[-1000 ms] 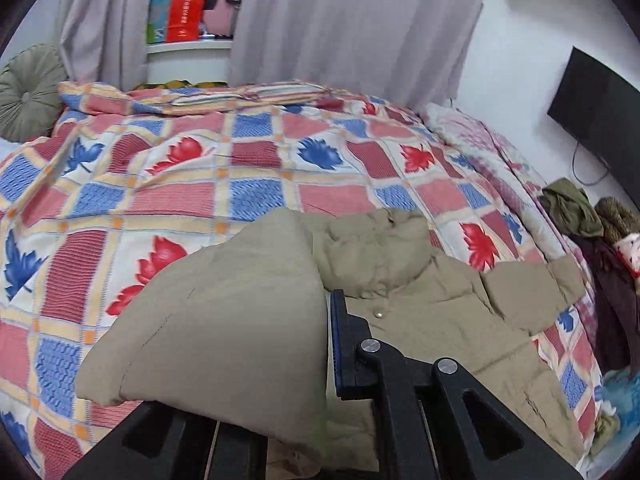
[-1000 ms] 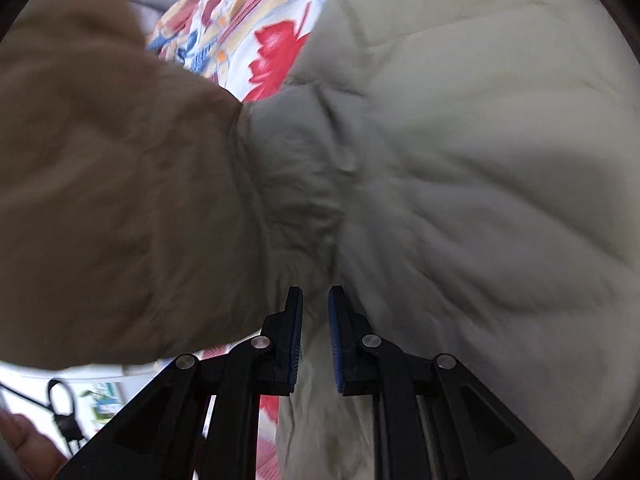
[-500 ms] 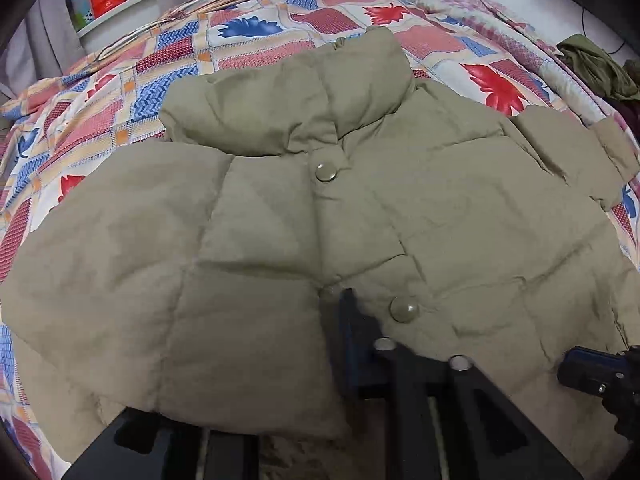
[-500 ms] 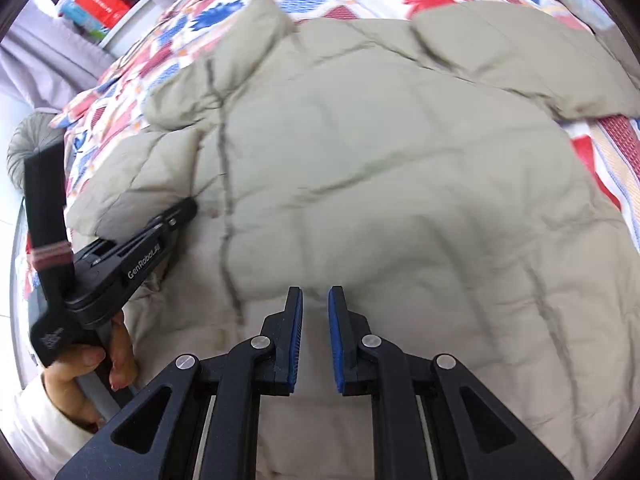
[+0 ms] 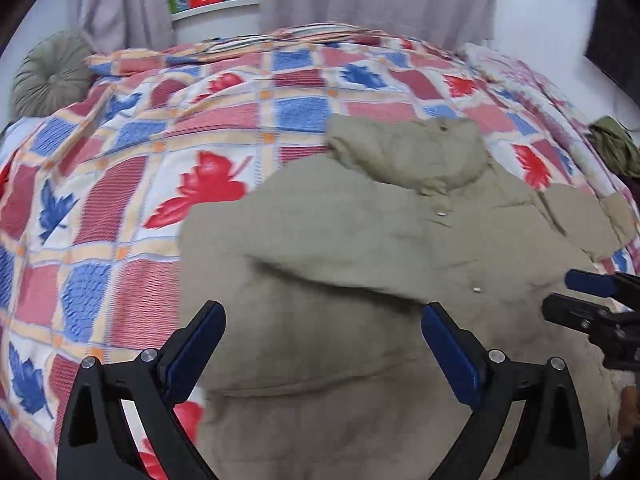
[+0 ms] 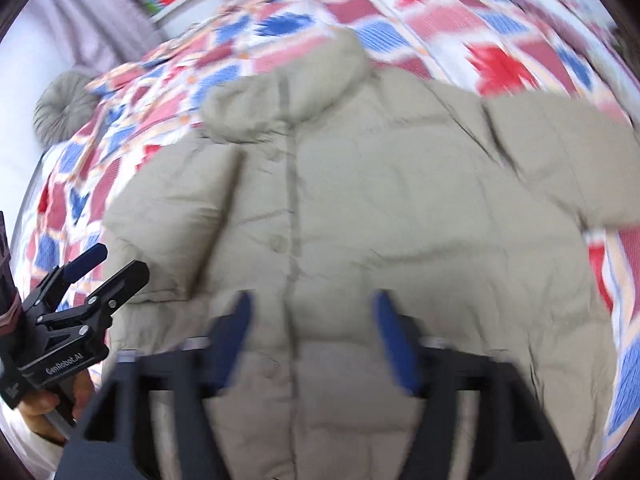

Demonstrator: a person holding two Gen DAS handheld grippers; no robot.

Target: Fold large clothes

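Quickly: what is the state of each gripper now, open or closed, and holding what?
Left gripper: open, holding nothing, above the jacket.
Right gripper: open, holding nothing.

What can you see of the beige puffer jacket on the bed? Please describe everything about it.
The jacket is a khaki-beige quilted puffer of matte, padded fabric. It lies front up on the patterned bedspread, buttoned with round snaps down the middle, its stand-up collar toward the headboard. One sleeve lies folded over the chest; the other is spread outward. Neither the left gripper nor the right gripper holds it; both are open.
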